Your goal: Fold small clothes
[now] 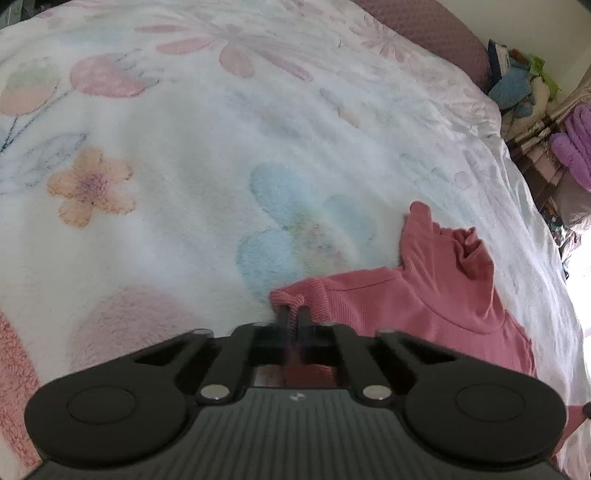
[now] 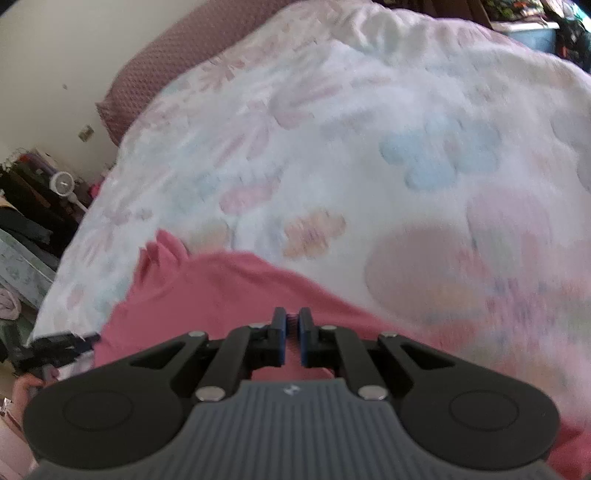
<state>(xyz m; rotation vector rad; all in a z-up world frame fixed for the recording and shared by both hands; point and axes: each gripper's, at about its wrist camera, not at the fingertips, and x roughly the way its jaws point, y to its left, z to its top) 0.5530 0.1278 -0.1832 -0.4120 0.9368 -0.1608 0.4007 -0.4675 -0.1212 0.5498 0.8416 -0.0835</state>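
Left wrist view: left gripper [image 1: 294,312] has its fingers closed on the ribbed cuff/hem edge of the pink garment [image 1: 436,295], fabric bunched around the tips. Rest of the garment spreads to the right of the fingers and ahead of them, with the turtleneck collar standing crumpled up beyond them on the right. It lies on the bed, on a white fleece blanket [image 1: 192,155] with a pastel flower print. Ahead of the fingers, far side: a mauve pillow [image 1: 436,29]. Off the bed's right edge, a cluttered pile with purple cloth [image 1: 576,147].

Right wrist view, motion-blurred: right gripper [image 2: 291,319] has its blue-padded fingers pinched together on pink fabric, a thin fold visible between the pads. Garment [image 2: 221,288] extends ahead and left of the fingers, and passes under the gripper body. Far left of the fingers, at the bed edge, the other gripper [image 2: 55,349] shows as a dark shape, with a hand [image 2: 27,387] just below it. Blanket [image 2: 369,129] fills everything beyond the fingers.
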